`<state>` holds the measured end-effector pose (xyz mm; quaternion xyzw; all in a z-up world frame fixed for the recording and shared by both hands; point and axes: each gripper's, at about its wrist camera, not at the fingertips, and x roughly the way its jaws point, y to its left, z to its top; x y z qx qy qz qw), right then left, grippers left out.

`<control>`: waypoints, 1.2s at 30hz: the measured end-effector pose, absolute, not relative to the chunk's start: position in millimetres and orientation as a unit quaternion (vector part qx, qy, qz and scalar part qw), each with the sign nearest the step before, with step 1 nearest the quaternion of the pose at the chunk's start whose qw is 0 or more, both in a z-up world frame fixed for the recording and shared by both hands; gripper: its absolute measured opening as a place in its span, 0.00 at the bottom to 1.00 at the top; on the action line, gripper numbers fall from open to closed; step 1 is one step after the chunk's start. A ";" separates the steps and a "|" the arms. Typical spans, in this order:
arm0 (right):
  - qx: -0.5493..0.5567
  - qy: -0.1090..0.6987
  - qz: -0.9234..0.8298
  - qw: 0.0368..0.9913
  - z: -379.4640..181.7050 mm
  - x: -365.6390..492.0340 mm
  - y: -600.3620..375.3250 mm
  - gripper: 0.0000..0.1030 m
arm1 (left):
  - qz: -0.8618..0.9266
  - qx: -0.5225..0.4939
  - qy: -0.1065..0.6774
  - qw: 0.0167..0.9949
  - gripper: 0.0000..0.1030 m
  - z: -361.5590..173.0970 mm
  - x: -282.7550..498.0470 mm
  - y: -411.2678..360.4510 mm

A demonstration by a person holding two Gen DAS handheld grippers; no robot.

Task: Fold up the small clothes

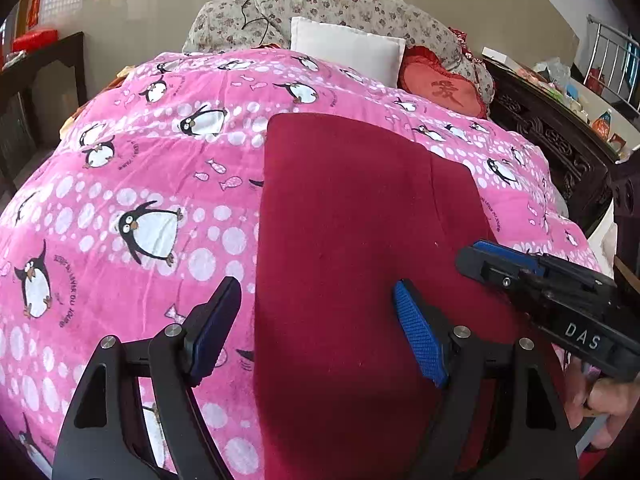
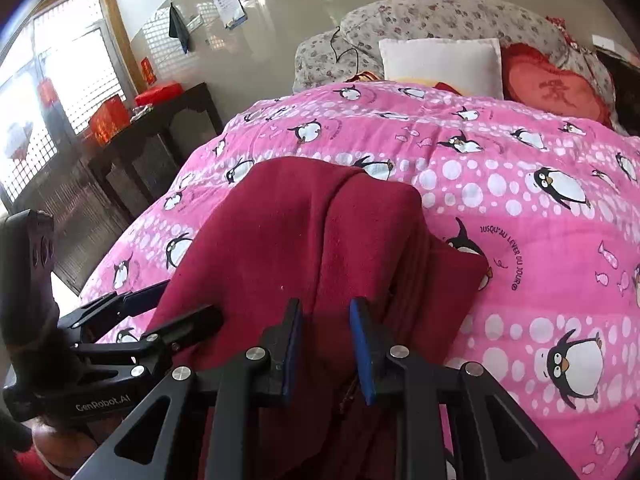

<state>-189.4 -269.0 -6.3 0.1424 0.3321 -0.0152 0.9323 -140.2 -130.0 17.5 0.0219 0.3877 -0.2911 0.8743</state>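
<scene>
- Item, dark red garment (image 1: 352,248): we find it on the pink penguin quilt (image 1: 132,168), partly folded, its long axis running away from us toward the pillows. In the left wrist view it lies as a flat panel with a squared far edge; in the right wrist view (image 2: 304,232) its right side is heaped, with a ridge running lengthwise down the middle.
- Item, left gripper (image 1: 316,328): we hold its jaws wide apart, straddling the garment's left long edge. One pad (image 1: 212,332) hangs over bare quilt, the other (image 1: 420,332) over the red cloth. Nothing is pinched between them.
- Item, right gripper (image 2: 325,348): jaws drawn close, with a narrow gap between the pads. Red fabric fills that gap at the garment's near end, but we cannot tell whether the pads actually press it or merely sit over it.
- Item, relation that counts: the garment stretches forward from both grippers, the near edge right at our fingertips. The right gripper (image 1: 532,276) sits at the near right portion, the left at the near left edge, so each is nearer its own side.
- Item, judgement: we reckon the next fold runs along the long axis, lifting the near end toward the far one, with the left jaws needing to close on their edge first.
- Item, background: white pillow (image 1: 348,48) and red cushion (image 1: 444,88) beyond, well apart from the work.
</scene>
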 end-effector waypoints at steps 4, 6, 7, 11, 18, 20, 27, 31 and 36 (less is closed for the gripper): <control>0.152 0.320 -0.014 0.935 1.0 -197.8 -266.8 0.23 | -0.284 0.025 0.376 0.882 0.76 20.0 -144.3 -130.7; 0.150 0.313 -0.014 0.938 7.8 -206.1 -261.9 0.24 | -0.278 0.021 0.365 0.888 0.76 23.5 -147.7 -127.3; 0.149 0.309 -0.014 0.939 11.2 -210.6 -260.0 0.26 | -0.276 0.018 0.362 0.890 0.76 24.9 -148.5 -125.7; 0.130 0.287 -0.027 0.949 26.9 -227.9 -250.6 0.31 | -0.268 -0.001 0.342 0.901 0.76 34.2 -156.0 -114.7; 0.098 0.264 -0.057 0.958 45.3 -249.2 -233.8 0.37 | -0.243 0.005 0.318 0.916 0.76 57.5 -175.7 -102.8; 0.097 0.263 -0.060 0.958 47.1 -252.1 -231.2 0.37 | -0.242 0.002 0.316 0.917 0.76 62.7 -180.2 -98.9; 0.100 0.258 -0.060 0.959 50.7 -262.6 -227.3 0.39 | -0.226 0.015 0.301 0.926 0.77 74.9 -192.9 -94.8; 0.098 0.258 -0.056 0.960 51.8 -266.5 -224.6 0.40 | -0.222 0.022 0.292 0.930 0.77 78.9 -200.0 -93.5; 0.102 0.260 -0.057 0.959 51.2 -269.0 -224.5 0.41 | -0.220 0.027 0.285 0.933 0.77 81.3 -204.4 -93.2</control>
